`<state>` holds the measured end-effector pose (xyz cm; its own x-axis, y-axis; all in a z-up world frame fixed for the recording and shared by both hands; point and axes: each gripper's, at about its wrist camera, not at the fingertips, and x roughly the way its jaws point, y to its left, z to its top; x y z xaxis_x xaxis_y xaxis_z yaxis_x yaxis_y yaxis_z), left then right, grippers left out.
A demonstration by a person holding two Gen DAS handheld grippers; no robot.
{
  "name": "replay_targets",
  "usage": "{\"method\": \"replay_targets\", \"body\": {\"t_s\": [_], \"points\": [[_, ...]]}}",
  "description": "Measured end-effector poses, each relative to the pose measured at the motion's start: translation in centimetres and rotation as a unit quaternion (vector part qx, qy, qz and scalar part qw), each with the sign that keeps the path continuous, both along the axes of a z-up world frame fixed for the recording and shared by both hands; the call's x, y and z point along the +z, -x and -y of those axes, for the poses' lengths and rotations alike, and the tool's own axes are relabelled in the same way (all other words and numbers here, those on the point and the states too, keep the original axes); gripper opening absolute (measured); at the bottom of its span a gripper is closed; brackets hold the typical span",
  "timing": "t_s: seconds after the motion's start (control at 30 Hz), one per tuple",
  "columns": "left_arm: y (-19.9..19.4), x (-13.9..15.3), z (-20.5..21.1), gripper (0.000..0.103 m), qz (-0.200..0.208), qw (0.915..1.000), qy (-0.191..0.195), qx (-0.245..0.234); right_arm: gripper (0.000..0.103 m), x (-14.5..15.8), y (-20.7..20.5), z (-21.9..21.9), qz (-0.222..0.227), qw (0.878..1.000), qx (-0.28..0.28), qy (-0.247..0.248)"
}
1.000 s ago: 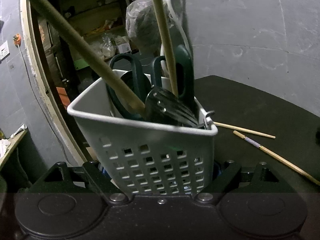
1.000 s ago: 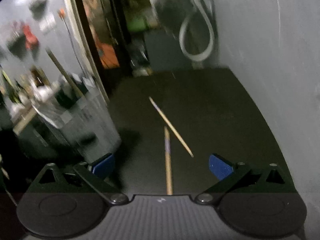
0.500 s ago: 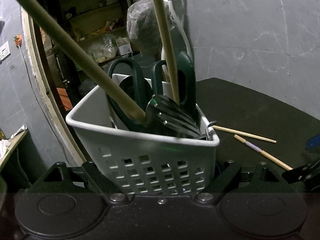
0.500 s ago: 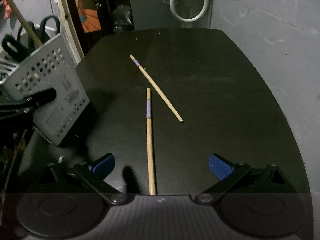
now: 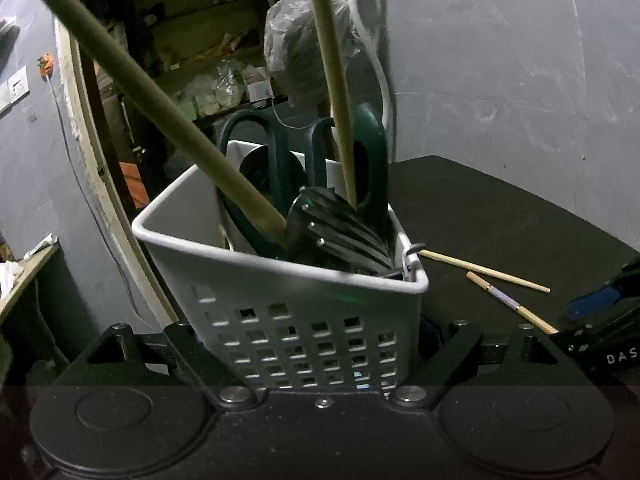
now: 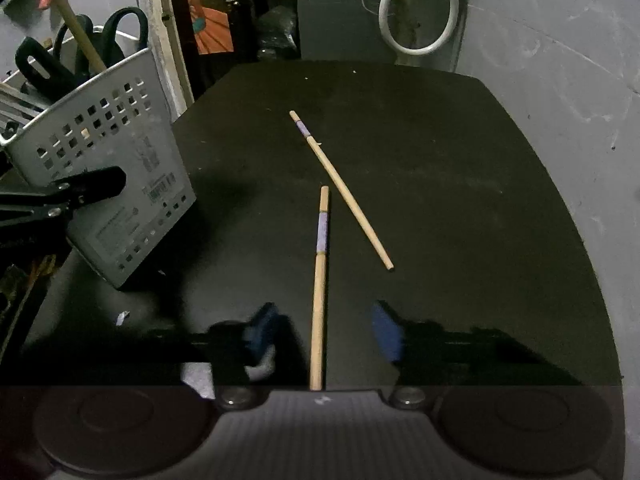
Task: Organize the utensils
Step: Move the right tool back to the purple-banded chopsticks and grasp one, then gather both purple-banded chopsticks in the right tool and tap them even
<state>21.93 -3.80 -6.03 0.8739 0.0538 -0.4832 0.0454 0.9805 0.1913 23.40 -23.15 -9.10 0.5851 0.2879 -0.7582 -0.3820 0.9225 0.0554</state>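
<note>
Chopstick (image 6: 320, 280): between closing right gripper (image 6: 324, 332) fingers, untouched.
Basket (image 5: 304, 320): clamped between left gripper (image 5: 320, 344) fingers.
Second chopstick (image 6: 340, 184): beyond fingertips.

The dark table (image 6: 420, 152) lay mostly bare, open to a gripper from the near edge and the right. Two chopsticks (image 6: 320, 280) (image 6: 340, 184) lay loose mid-table, close but apart. The white basket (image 6: 120, 184) blocked the left side, tilted, with long wooden handles (image 5: 160, 100) and green scissor loops (image 5: 360, 160) jutting from its mouth. A grey wall (image 6: 560, 80) closed the right and far sides
</note>
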Motion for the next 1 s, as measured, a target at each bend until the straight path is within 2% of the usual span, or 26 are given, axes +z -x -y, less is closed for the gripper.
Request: {"method": "replay_targets", "body": {"t_s": [0.03,0.1,0.17,0.2,0.43,0.6,0.8,1.0], "points": [[0.1,0.1,0.0,0.088,0.001,1.0000,0.000,0.001,0.034,0.1,0.0,0.0,0.002,1.000,0.002,0.003],[0.1,0.2,0.0,0.088,0.003,1.0000,0.000,0.003,0.019,0.3,-0.1,0.1,0.003,1.000,0.006,0.001],[0.2,0.3,-0.1,0.088,0.003,1.0000,0.002,0.008,0.013,0.3,-0.3,0.1,0.001,1.000,0.010,-0.004],[0.2,0.3,-0.2,0.088,0.003,0.9999,0.003,0.009,0.007,0.4,-0.4,0.0,0.000,1.000,0.016,-0.007],[0.4,0.3,-0.3,0.088,0.003,0.9998,0.004,0.019,0.006,0.9,-2.1,-1.5,0.011,0.997,0.073,0.003],[0.4,0.3,-0.2,0.089,0.002,0.9997,0.005,0.024,0.006,1.5,-5.2,-3.1,0.030,0.994,0.103,0.011],[0.4,0.4,0.0,0.089,0.001,0.9996,0.004,0.028,0.006,1.2,-8.7,-5.2,0.041,0.990,0.132,0.018],[0.3,0.4,0.3,0.089,0.000,0.9994,0.005,0.033,0.007,0.2,-9.4,-5.9,0.039,0.988,0.149,0.026]]}}
